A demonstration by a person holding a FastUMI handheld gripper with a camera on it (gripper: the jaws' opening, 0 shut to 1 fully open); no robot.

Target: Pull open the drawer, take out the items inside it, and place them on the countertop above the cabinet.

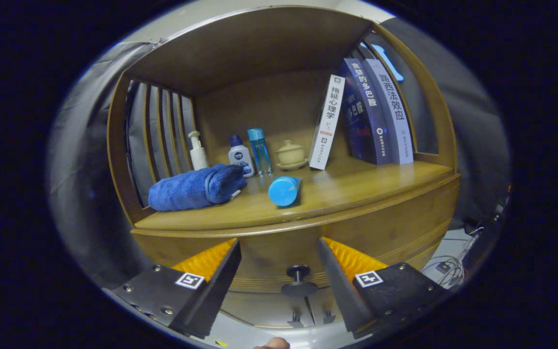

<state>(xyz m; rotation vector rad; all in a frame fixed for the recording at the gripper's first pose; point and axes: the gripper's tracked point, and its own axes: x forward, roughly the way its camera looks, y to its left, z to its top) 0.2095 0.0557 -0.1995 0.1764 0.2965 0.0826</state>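
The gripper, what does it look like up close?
The gripper has two wedge-shaped fingers that spread open, with the drawer knob between them. Each sits on a dark, flat block held with small screws. Each block carries a white square sticker with a black pattern. The inner pads look ribbed.

Book spines: 拖延心理学 on the white book (326, 123), 多巴胺 on the dark book (365, 112), 路西法效应 on the grey book (395, 109).
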